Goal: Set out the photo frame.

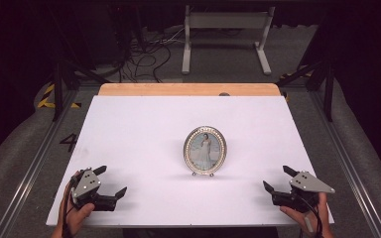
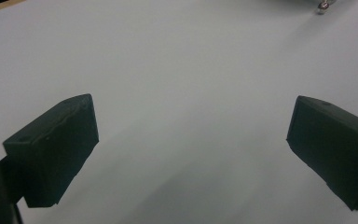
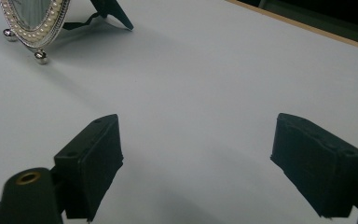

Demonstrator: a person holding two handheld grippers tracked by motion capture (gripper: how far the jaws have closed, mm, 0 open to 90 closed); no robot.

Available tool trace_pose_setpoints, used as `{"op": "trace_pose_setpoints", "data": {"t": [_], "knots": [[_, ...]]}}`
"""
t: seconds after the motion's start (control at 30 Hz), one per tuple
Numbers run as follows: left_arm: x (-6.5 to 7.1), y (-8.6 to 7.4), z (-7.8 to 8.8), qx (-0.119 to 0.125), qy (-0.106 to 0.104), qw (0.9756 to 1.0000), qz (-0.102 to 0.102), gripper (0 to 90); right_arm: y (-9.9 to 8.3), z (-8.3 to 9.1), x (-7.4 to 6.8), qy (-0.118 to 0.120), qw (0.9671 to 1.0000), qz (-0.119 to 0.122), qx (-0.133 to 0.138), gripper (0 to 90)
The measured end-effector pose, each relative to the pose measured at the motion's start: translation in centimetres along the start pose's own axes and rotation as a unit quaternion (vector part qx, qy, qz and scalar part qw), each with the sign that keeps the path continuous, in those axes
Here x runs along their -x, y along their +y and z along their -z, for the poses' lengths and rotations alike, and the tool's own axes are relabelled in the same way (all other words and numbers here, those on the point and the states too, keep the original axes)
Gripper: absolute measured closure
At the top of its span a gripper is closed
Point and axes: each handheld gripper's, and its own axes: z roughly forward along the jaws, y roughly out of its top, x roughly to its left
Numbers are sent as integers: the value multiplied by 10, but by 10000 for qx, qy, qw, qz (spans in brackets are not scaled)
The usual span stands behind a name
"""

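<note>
white table bare around centred oval frame

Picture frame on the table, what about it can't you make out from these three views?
- Frame, high view: the photo shows a figure in pale clothing; details too small to read.
- Its back and stand, high view: hidden behind the frame itself.
- Right gripper view: the frame is cut off by the top-left edge; a dark stand leg shows partly.
- Left gripper view: one small foot at the top edge; the rest is cut off.
</note>
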Motion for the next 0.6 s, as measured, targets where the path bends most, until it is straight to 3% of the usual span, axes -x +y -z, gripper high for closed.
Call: {"op": "trace_pose_setpoints", "data": {"t": [0.6], "knots": [[0, 0, -4, -75, 3, 10000, -44, 32, -2, 0, -1, -70, 10000, -19, -41, 163]]}}
